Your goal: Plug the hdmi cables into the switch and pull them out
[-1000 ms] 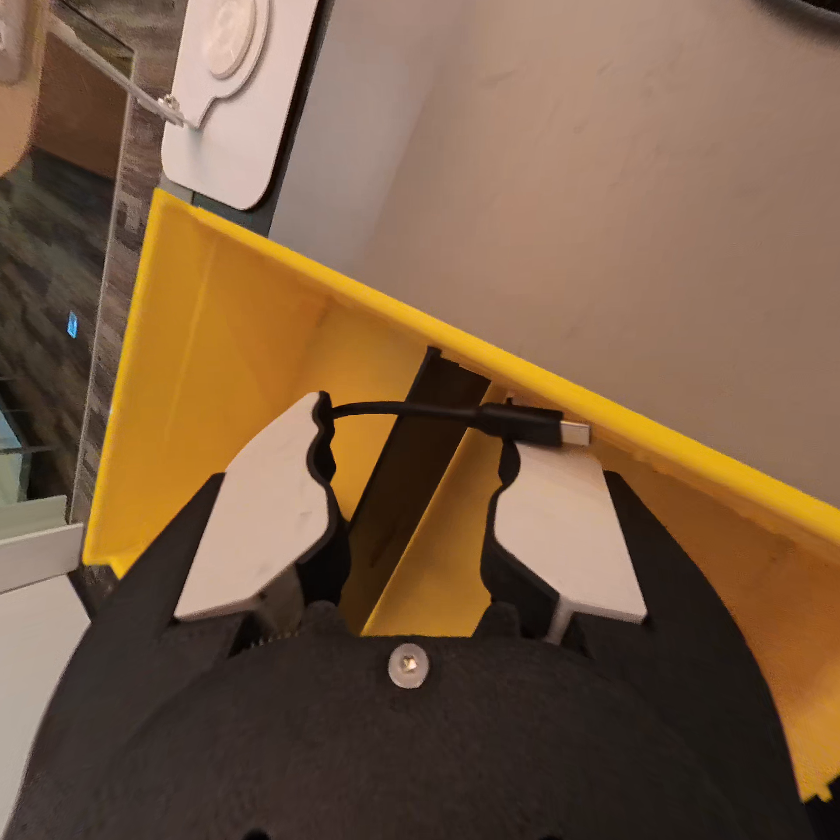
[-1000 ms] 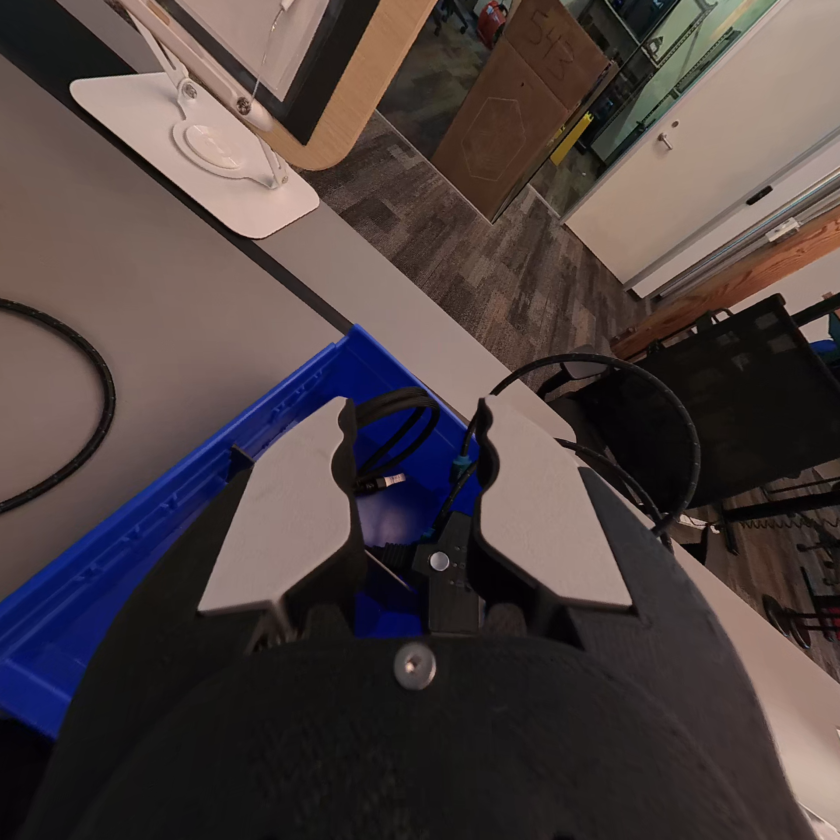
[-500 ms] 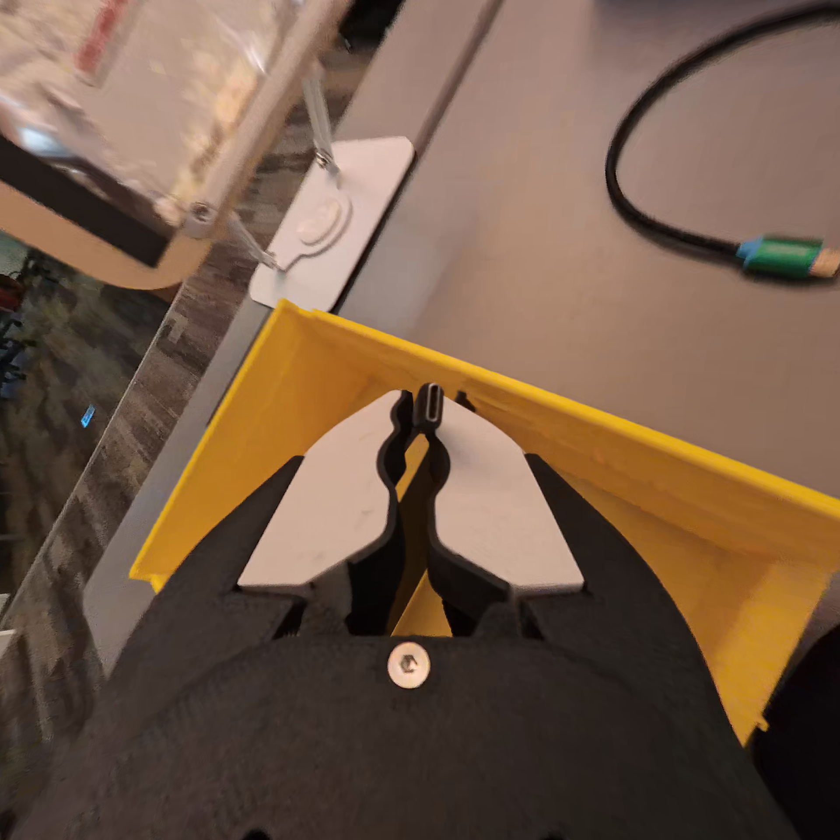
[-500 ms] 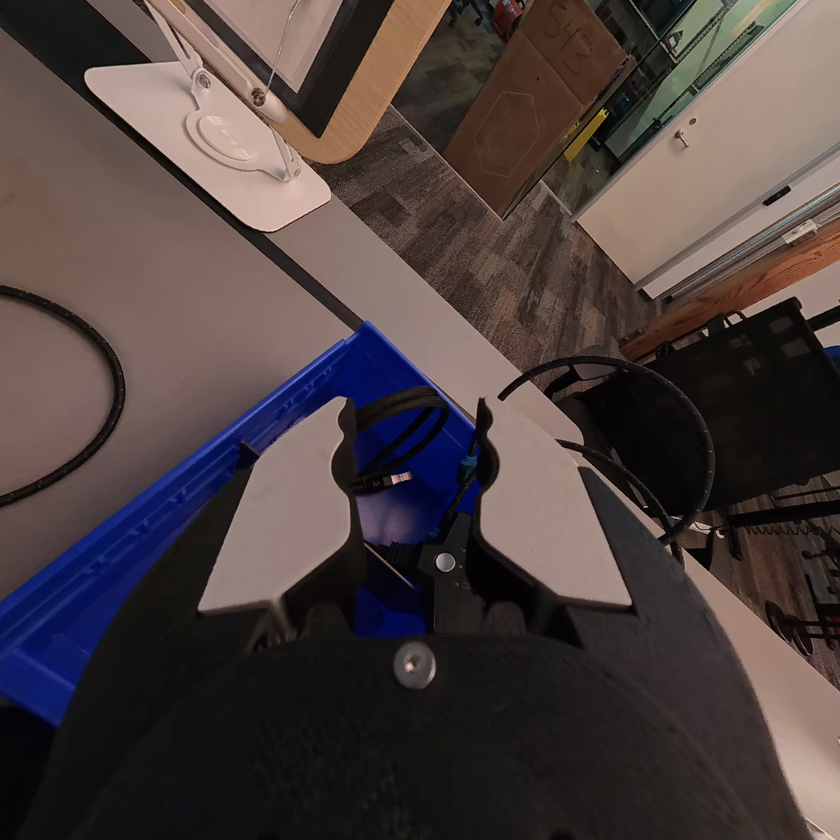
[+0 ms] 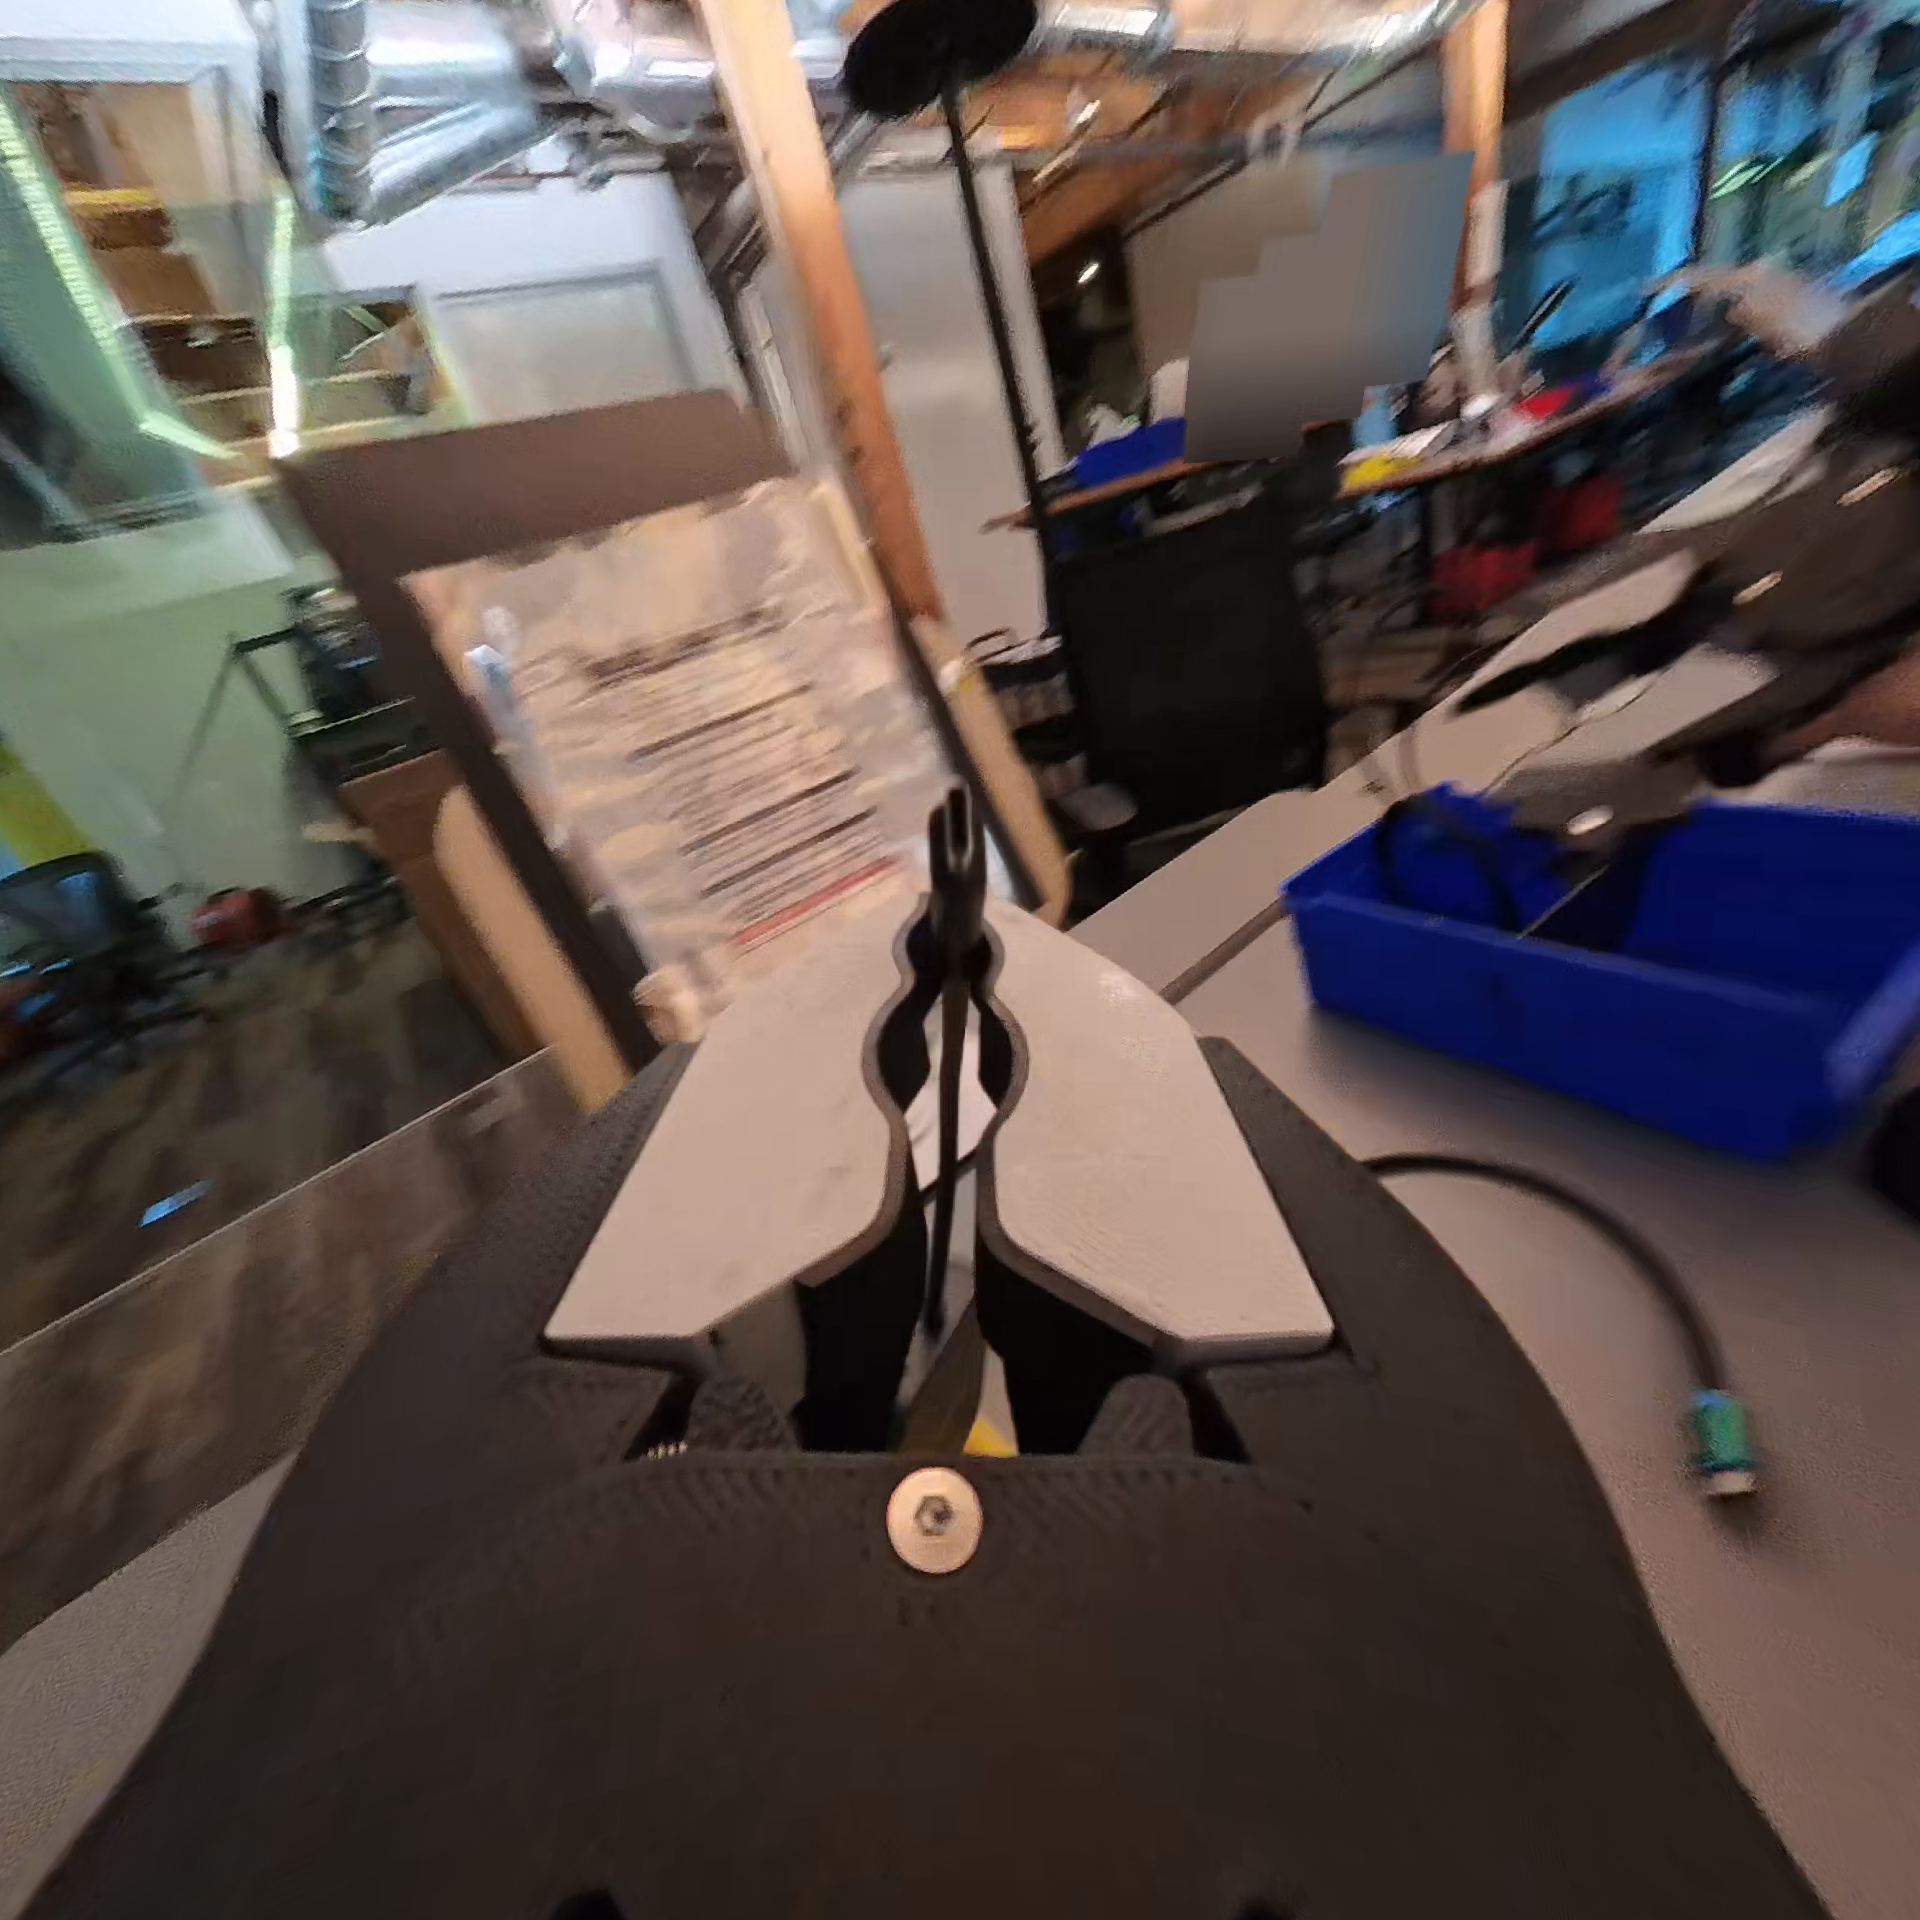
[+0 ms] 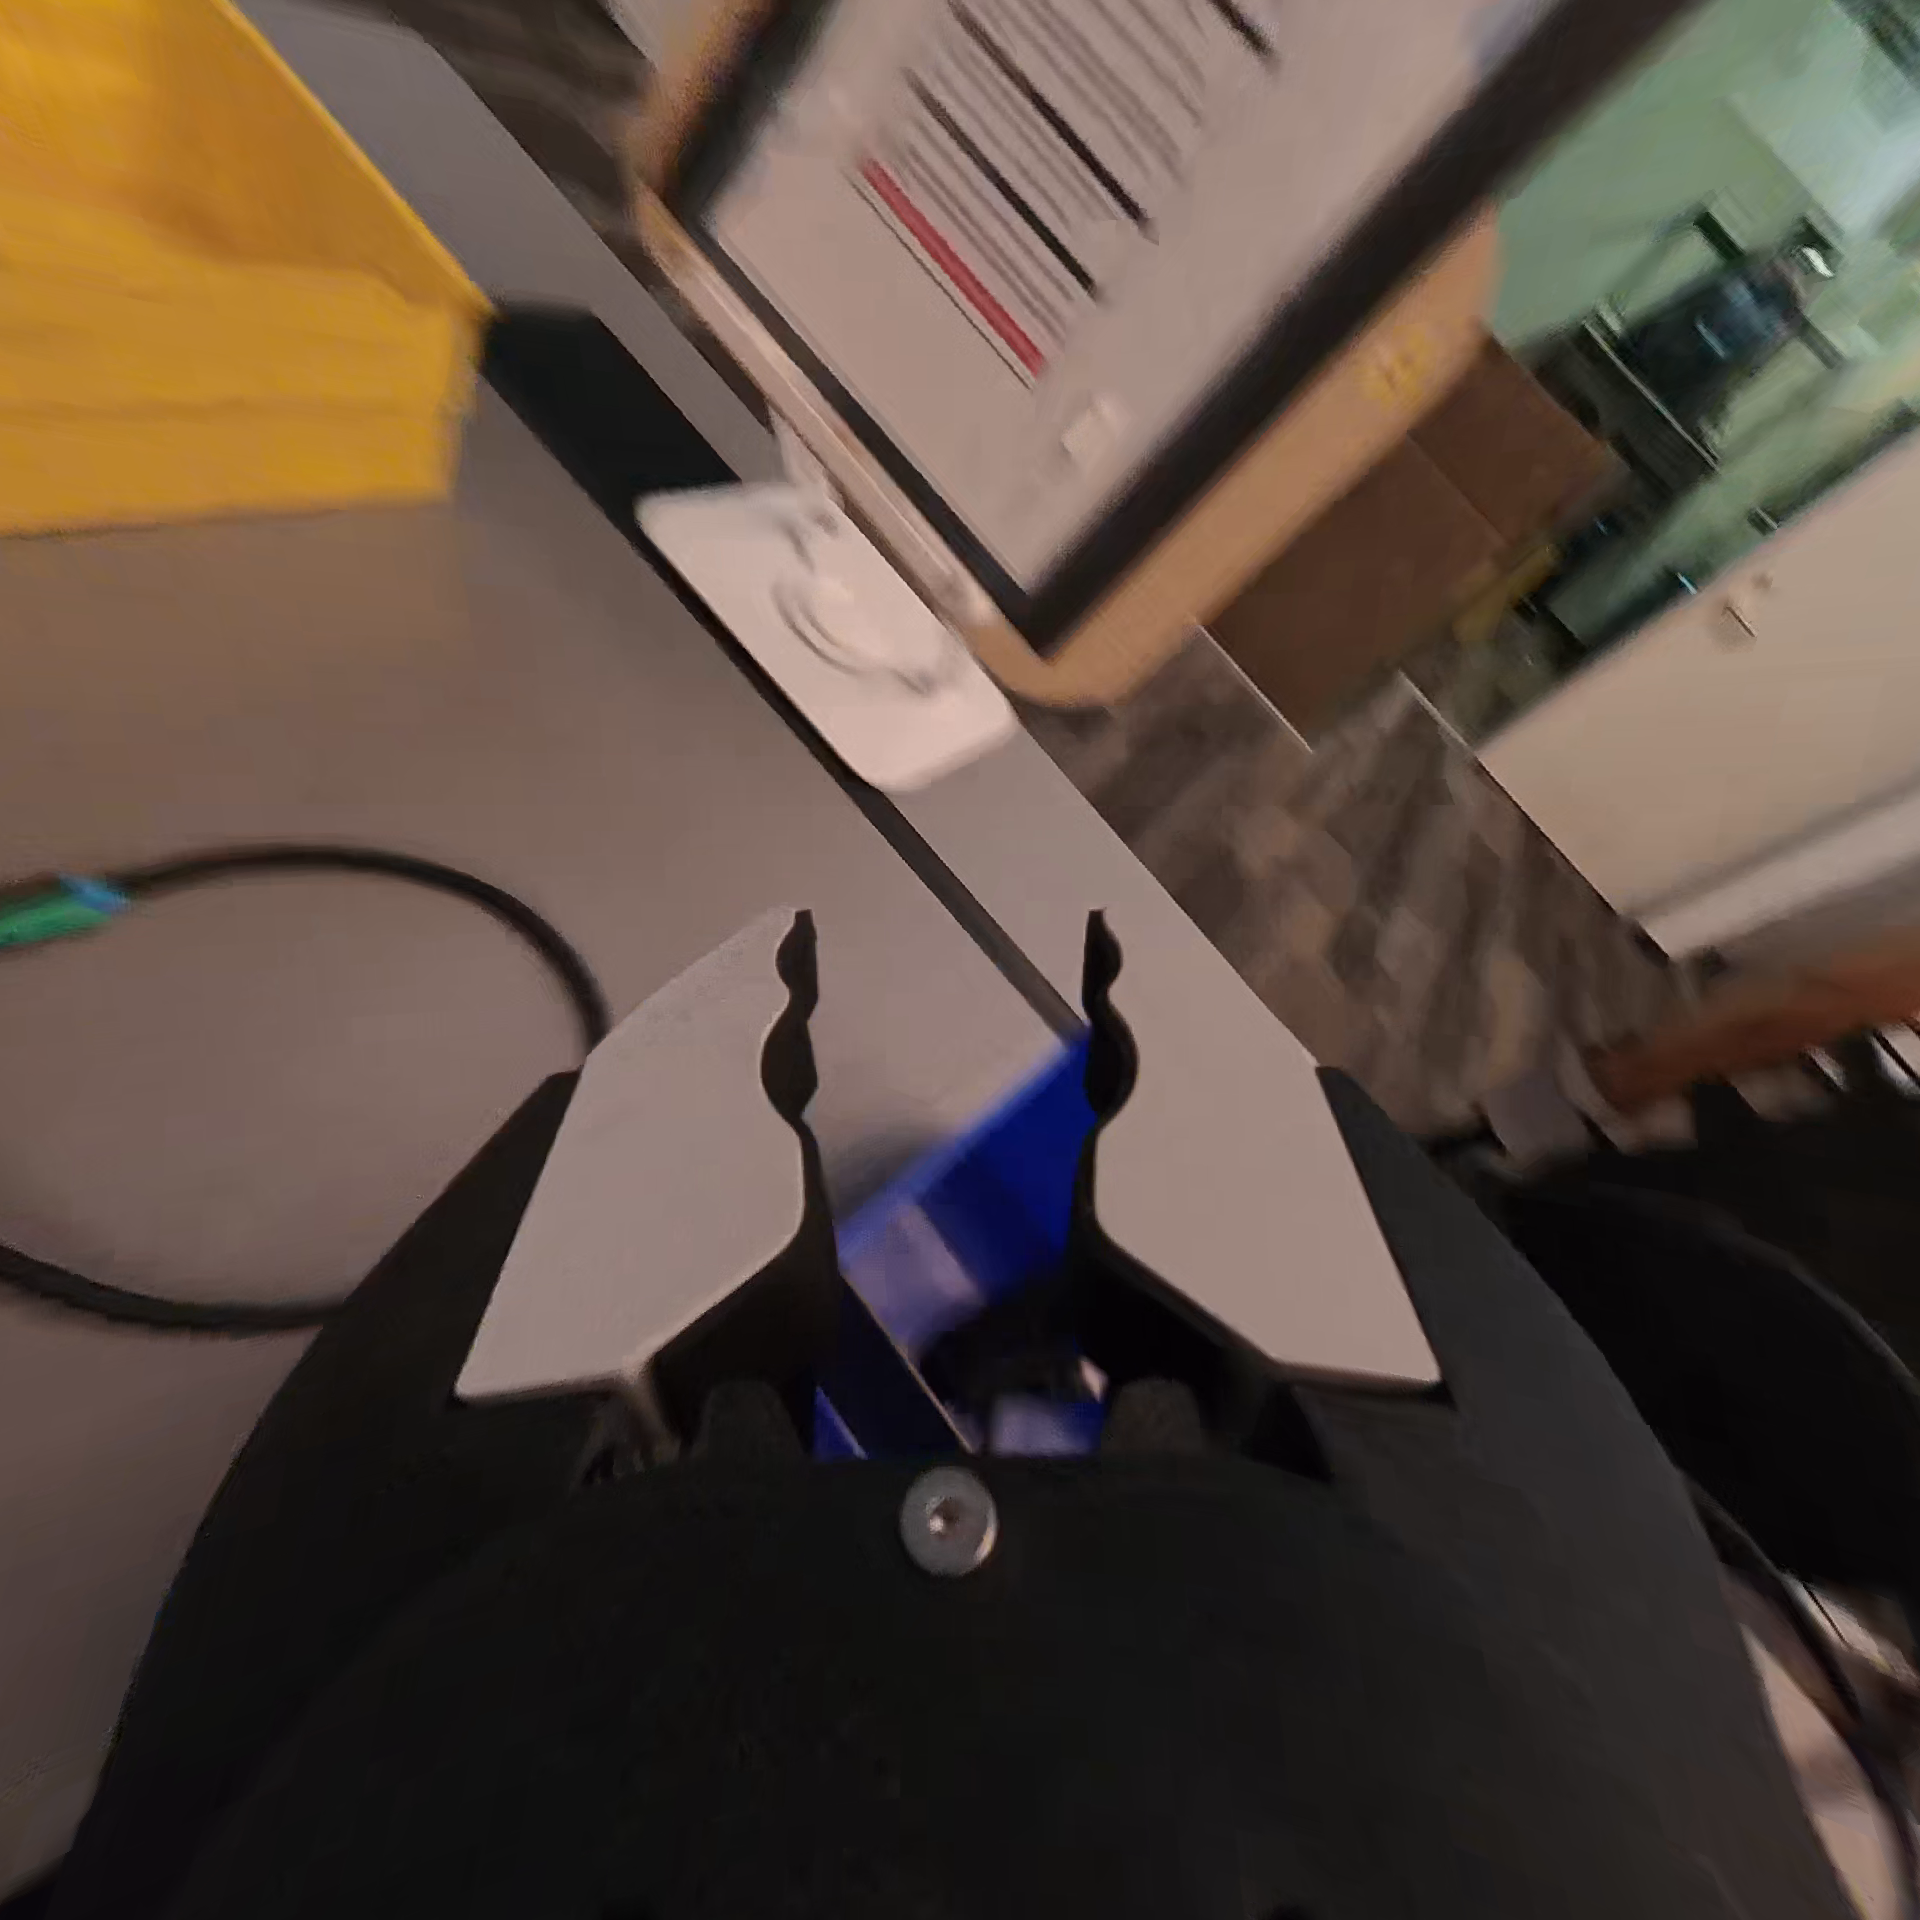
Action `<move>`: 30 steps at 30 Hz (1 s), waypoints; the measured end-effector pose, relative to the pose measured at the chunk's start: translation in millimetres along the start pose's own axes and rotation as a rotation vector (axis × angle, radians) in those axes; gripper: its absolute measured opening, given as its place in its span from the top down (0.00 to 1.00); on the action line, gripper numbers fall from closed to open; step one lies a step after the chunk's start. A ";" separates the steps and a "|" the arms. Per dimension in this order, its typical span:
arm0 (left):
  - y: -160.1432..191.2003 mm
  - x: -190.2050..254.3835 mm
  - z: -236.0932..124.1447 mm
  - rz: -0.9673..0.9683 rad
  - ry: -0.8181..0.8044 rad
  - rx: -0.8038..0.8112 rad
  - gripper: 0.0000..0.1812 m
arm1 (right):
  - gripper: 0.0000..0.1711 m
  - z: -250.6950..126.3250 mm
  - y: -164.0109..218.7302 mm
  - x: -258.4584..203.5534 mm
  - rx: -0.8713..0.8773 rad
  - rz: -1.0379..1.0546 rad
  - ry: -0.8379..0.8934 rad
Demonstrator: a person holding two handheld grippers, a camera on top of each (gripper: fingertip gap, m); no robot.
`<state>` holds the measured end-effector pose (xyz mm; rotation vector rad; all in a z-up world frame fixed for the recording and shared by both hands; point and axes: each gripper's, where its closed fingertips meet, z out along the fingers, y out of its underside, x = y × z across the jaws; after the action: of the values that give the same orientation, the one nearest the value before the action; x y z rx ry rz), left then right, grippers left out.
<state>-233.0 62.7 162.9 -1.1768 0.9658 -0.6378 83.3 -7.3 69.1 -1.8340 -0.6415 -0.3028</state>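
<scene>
My left gripper [image 5: 948,940] is shut on a thin black cable with a small plug [image 5: 951,831] that sticks up past the fingertips; the cord hangs down between the fingers. It is lifted well above the grey table [image 5: 1558,1299]. A black HDMI cable with a green plug [image 5: 1720,1449] lies on the table to its right, and it also shows in the right wrist view [image 6: 52,914]. My right gripper [image 6: 945,940] is open and empty above the blue bin [image 6: 977,1184]; it also shows blurred in the left wrist view [image 5: 1621,675]. No switch is visible.
A blue bin [image 5: 1621,987] holding black cables sits on the table at the right. A yellow bin [image 6: 208,312] is at the far left. A white stand base [image 6: 831,644] holds a framed sign [image 6: 1039,208] at the table's far edge. Floor lies beyond.
My left gripper closed on the small black cable in the yellow bin and lifted it up and out, tilting upward. My right gripper rose from the blue bin and swung left, still open.
</scene>
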 end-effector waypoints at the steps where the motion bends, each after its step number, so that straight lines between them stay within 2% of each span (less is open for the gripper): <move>1: -10.8 16.8 3.6 -0.024 0.048 0.026 0.98 | 0.71 3.7 -18.7 -21.8 0.072 0.000 -0.074; 4: -25.1 65.7 18.5 -0.068 0.183 0.039 0.98 | 0.68 5.4 -69.9 -107.0 0.274 0.011 -0.398; 6: -22.6 92.3 28.5 -0.036 0.245 0.012 0.98 | 0.64 4.5 -83.7 -158.2 0.310 0.010 -0.588; 9: -19.8 117.8 38.9 -0.007 0.294 0.002 0.98 | 0.60 12.0 -75.6 -206.5 0.256 -0.034 -0.742; 11: -23.2 132.4 41.1 -0.048 0.353 0.021 0.98 | 0.60 17.9 -61.2 -224.1 0.191 -0.040 -0.827; 13: -25.0 144.7 41.7 -0.082 0.414 0.030 0.98 | 0.60 10.8 -53.8 -241.4 0.177 -0.010 -0.983; 14: -24.5 148.8 42.4 -0.088 0.430 0.028 0.98 | 0.61 6.4 -53.7 -246.9 0.197 0.007 -1.046; 16: -23.6 157.5 42.9 -0.094 0.466 0.022 0.98 | 0.76 4.5 -55.2 -251.4 0.235 0.031 -1.099; 18: -25.5 167.2 41.4 -0.111 0.512 0.026 0.98 | 0.91 10.8 -56.7 -251.6 0.245 0.044 -1.083; 20: -27.2 172.1 40.5 -0.115 0.528 0.031 0.98 | 0.91 6.2 -58.5 -255.8 0.271 0.033 -1.117; 22: -30.8 166.8 39.7 -0.153 0.492 0.040 0.95 | 0.91 3.4 -62.2 -253.3 0.353 -0.032 -1.077; 24: -37.3 154.1 35.4 -0.189 0.450 0.052 0.69 | 0.91 -2.1 -69.7 -243.2 0.436 -0.032 -1.047; 25: -40.2 147.7 31.3 -0.207 0.446 0.048 0.65 | 0.91 -5.9 -73.6 -236.6 0.465 -0.005 -1.050; 27: -45.5 139.6 19.4 -0.242 0.481 0.057 0.63 | 0.91 -15.3 -79.3 -224.1 0.516 0.052 -1.078; 30: -36.9 128.3 9.7 -0.190 0.476 0.008 0.64 | 0.92 -17.4 -80.3 -209.9 0.476 0.181 -1.130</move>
<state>-161.9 -50.7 162.2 -1.1400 1.2534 -1.1057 -132.2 -63.1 33.8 -1.4547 -1.1586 1.0058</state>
